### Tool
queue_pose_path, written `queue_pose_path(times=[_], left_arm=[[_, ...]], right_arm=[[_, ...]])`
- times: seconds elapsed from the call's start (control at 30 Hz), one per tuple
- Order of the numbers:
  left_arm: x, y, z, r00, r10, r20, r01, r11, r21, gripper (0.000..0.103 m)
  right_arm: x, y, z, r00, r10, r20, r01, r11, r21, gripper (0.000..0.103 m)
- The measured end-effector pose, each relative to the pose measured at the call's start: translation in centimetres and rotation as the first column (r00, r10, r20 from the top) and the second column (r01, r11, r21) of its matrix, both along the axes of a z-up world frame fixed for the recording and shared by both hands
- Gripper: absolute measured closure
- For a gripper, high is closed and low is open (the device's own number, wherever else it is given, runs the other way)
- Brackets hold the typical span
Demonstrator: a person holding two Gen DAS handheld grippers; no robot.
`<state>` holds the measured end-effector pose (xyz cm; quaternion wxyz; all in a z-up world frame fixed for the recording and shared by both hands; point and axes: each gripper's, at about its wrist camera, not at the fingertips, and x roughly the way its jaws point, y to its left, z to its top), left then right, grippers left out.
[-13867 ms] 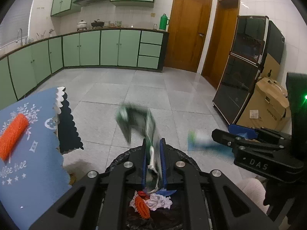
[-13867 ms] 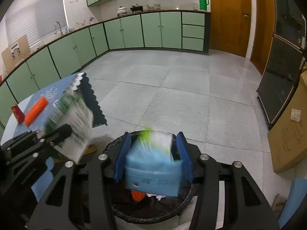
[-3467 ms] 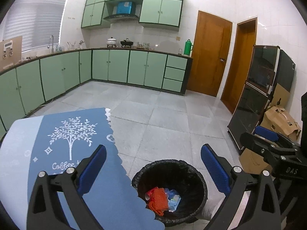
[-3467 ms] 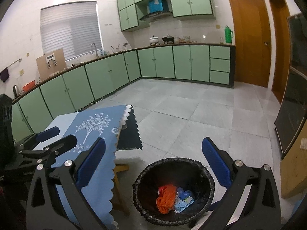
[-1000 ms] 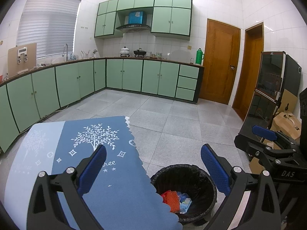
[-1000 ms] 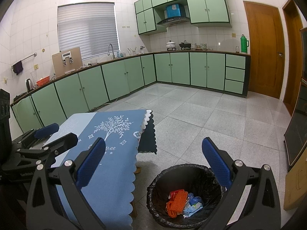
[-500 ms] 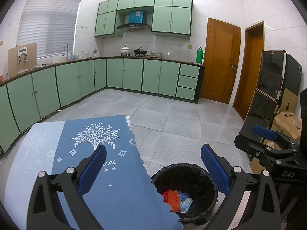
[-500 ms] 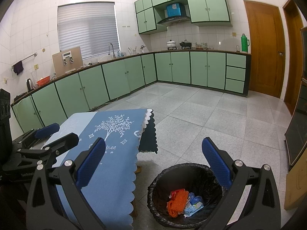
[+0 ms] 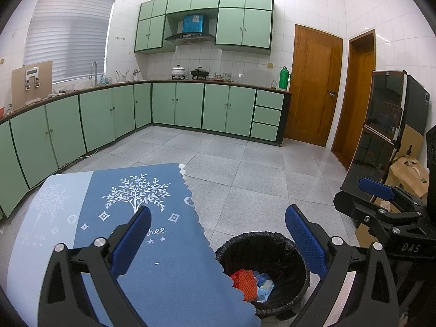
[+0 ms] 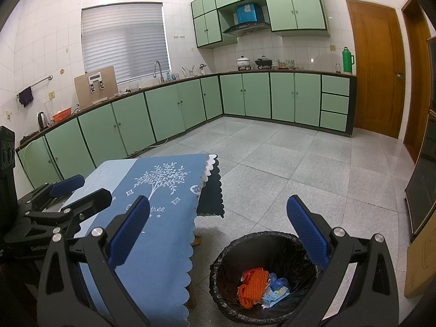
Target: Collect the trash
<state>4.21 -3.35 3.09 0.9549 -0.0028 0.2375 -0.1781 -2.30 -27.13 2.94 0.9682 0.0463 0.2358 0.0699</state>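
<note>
A blue tablecloth with a white tree print and scalloped edge [image 9: 152, 245] covers the near left table. Pale green base cabinets [image 9: 190, 106] run along the far and left walls under a dark counter, with matching wall cupboards [image 9: 245, 27] above. A green thermos [image 9: 284, 77] stands at the counter's right end (beside the brown wooden door [image 9: 313, 87]). Cardboard boxes [image 9: 408, 174] sit at the right.

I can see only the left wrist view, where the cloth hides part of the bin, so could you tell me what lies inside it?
Observer: The right wrist view shows the whole bin: an orange net with a blue pack beside it.
Operator: Does the bin touch the cloth?
Observer: No, floor shows between its rim and the cloth.
Operator: Is the right gripper empty?
Observer: Yes, the right gripper is open, with nothing between its fingers.
</note>
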Motion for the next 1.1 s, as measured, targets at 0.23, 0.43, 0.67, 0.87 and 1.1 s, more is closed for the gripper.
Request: queue_pose_path(times=[0.23,0.43,0.67,0.87,1.1], left_arm=[[0.2,0.0,-0.2,1.000,0.002,-0.003,-0.002,1.000,0.001,0.006],[0.2,-0.1,-0.1,1.000,0.002,-0.003,-0.002,1.000,0.002,0.006],[0.3,-0.2,-0.2,1.000,0.002,-0.005,-0.002,1.000,0.003,0.006],[0.5,0.1,-0.5,1.000,0.005,-0.009,-0.005,1.000,0.006,0.006],[0.7,-0.1,-0.8,1.000,0.006,-0.016,-0.005,1.000,0.012,0.006]], right_arm=[[0.0,0.1,-0.1,1.000,0.001,-0.001,-0.001,1.000,0.002,0.005],[-0.1,0.1,-0.1,1.000,0.001,-0.001,-0.001,1.000,0.002,0.005],[-0.1,0.4,-0.5,1.000,0.000,-0.007,0.000,1.000,0.003,0.005],[0.1,0.3,-0.7,1.000,0.000,-0.010,0.000,1.000,0.005,0.005],[0.2,0.5,-1.1,1.000,-0.001,-0.019,0.001,1.000,0.009,0.005]])
